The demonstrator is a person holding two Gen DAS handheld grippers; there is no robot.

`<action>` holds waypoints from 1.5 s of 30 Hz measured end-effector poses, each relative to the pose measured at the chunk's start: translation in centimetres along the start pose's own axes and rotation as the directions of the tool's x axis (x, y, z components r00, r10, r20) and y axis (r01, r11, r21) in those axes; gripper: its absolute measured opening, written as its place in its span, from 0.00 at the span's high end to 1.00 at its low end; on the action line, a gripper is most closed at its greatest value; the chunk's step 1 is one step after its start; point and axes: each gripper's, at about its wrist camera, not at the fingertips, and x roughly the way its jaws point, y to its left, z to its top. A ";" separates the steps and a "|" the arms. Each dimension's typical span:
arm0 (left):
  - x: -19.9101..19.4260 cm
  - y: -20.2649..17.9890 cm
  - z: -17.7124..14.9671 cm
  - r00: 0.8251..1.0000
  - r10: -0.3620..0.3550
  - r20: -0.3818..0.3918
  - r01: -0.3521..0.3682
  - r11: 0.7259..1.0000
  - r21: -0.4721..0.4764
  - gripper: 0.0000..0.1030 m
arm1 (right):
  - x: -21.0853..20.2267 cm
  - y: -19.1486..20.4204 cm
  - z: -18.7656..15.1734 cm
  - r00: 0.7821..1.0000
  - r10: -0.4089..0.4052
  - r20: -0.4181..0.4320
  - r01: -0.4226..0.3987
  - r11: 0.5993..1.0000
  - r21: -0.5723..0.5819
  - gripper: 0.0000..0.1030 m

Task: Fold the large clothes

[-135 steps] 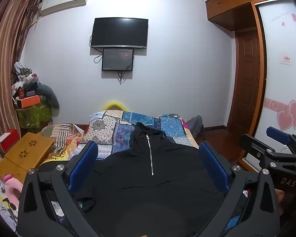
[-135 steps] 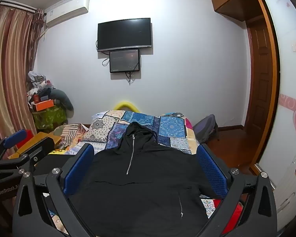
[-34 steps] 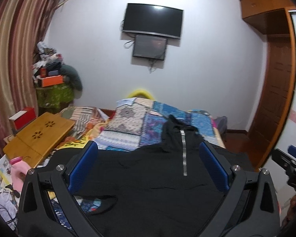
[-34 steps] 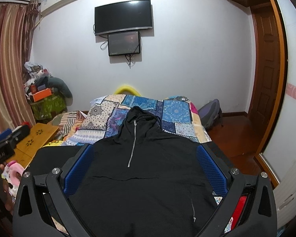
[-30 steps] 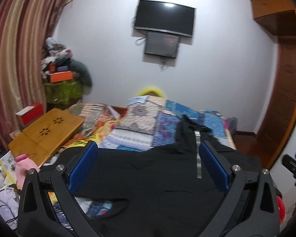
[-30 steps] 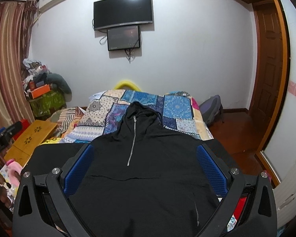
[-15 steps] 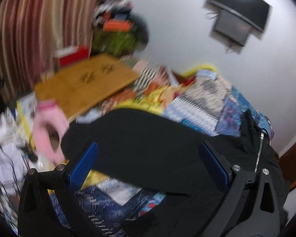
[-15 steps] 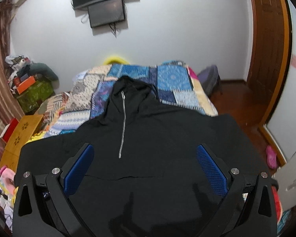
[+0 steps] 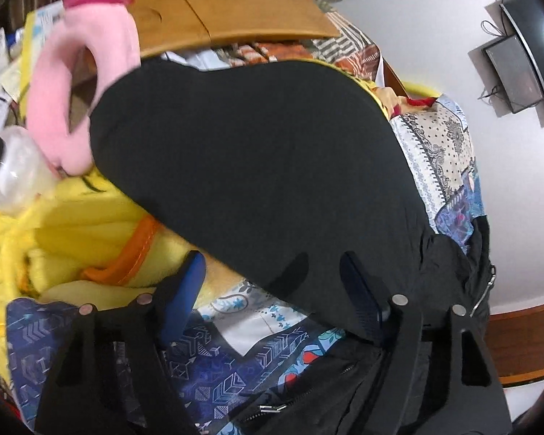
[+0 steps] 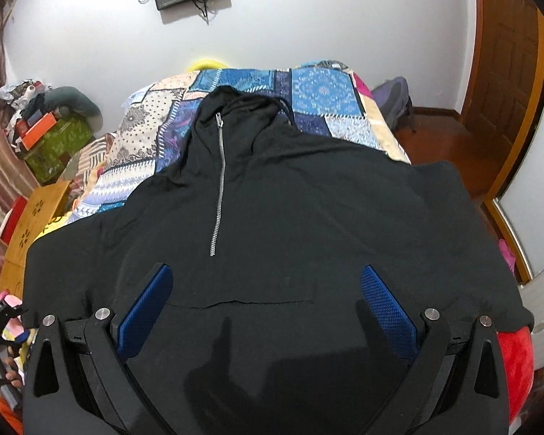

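A black hoodie (image 10: 308,217) with a silver half zip (image 10: 219,181) lies face up on the bed, sleeves spread to both sides. My right gripper (image 10: 266,290) hovers open over its chest, just above the pocket seam, with nothing between the pads. In the left wrist view, my left gripper (image 9: 272,279) is down at the hoodie's left sleeve (image 9: 254,152). Its jaws are closing, and the sleeve's lower edge lies between them. One blue pad (image 9: 361,301) is over the black cloth, the other over the yellow blanket (image 9: 72,239). The pads are not pressing on the cloth.
A patchwork quilt (image 10: 319,90) covers the bed. Left of the sleeve are a wooden lap table (image 9: 217,3), a pink plush item (image 9: 65,72) and a clear bottle (image 9: 14,177). A wooden door (image 10: 504,54) stands at the right, and something red (image 10: 515,359) lies under the right sleeve.
My left gripper swung down and left from the room view onto the left sleeve, rolling as it went, and its jaws narrowed. My right gripper dipped lower over the hoodie's chest.
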 end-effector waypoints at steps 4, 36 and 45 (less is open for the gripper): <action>0.5 -0.1 0.7 1.000 0.003 0.014 -0.003 1.000 0.017 0.43 | 0.3 -0.4 -0.1 1.000 0.003 -0.013 -0.003 1.000 0.019 0.00; -3.9 -31.9 -10.9 0.974 -0.179 0.140 0.016 0.666 0.746 0.96 | -2.8 -2.9 0.4 0.994 -0.042 0.097 0.047 0.997 -0.054 0.00; 2.7 -34.4 -22.1 0.993 -0.061 -0.101 0.117 0.488 0.865 0.95 | -2.2 -4.7 -0.8 0.997 -0.063 0.042 0.065 0.996 -0.055 0.00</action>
